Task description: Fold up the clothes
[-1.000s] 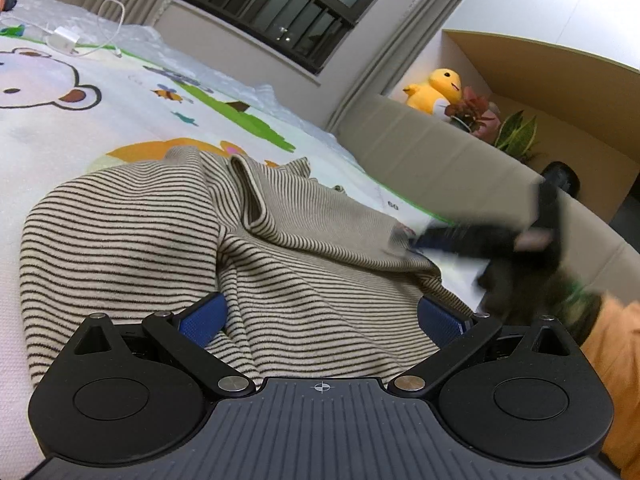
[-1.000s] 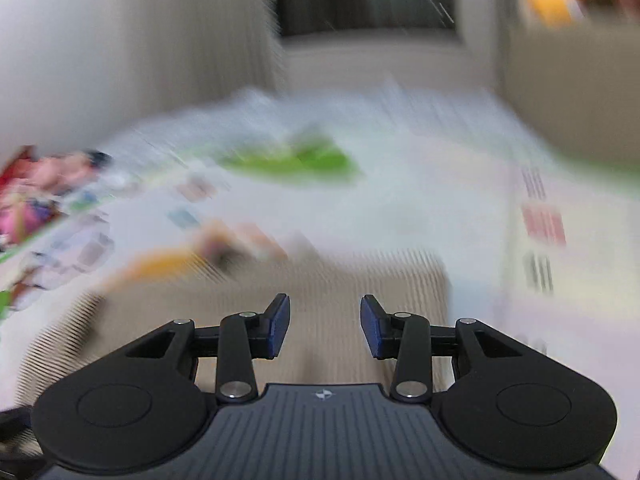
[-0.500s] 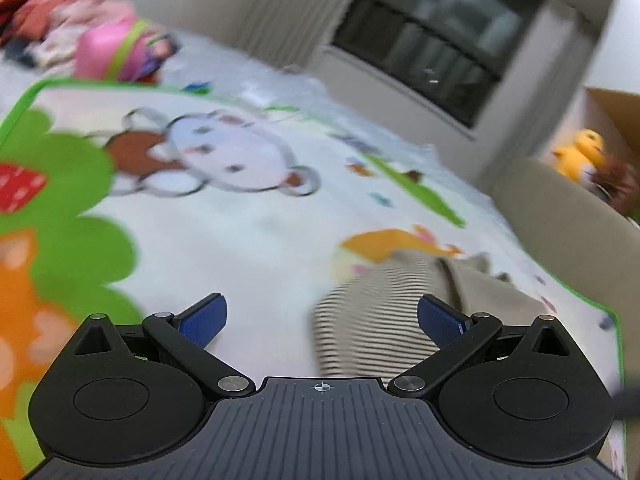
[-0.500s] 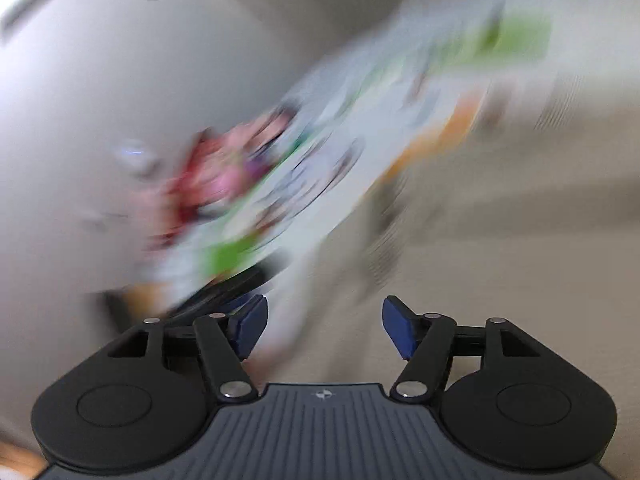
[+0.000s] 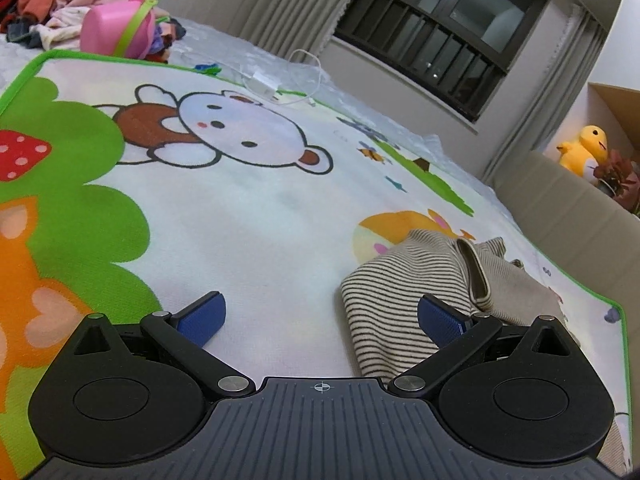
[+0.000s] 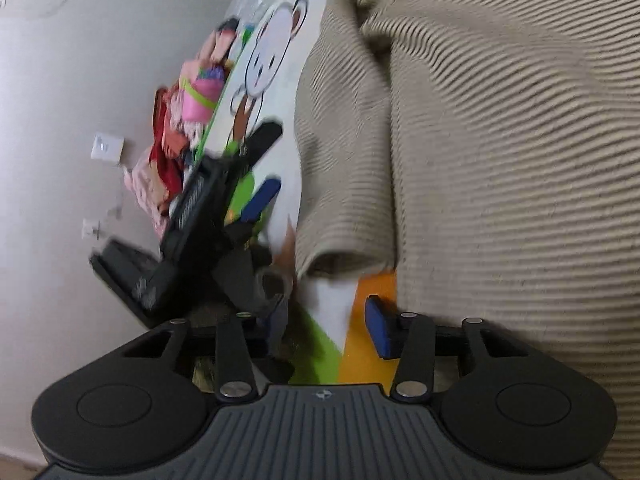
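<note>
Since the earlier frames the left gripper [image 5: 320, 316] has swung off the striped garment [image 5: 404, 280], which now lies crumpled on the play mat [image 5: 248, 208] beside its right finger. Its fingers are spread wide, empty, held low over the mat. The right gripper [image 6: 326, 324], rolled sideways, fingers moderately apart, sits beside the garment's edge

Pretty lived-in bedroom. Straight ahead of the hand-held gripper there's a cartoon bear play mat with a green border [image 5: 248, 200] spread over the bed. Far ahead, up and right, a dark-framed window with horizontal bars [image 5: 440, 40] reflects a ceiling light, with beige pleated curtains [image 5: 296, 0] on either side. Off right runs a beige padded headboard [image 5: 568, 208]. Plain white walls [image 6: 80, 60].
</note>
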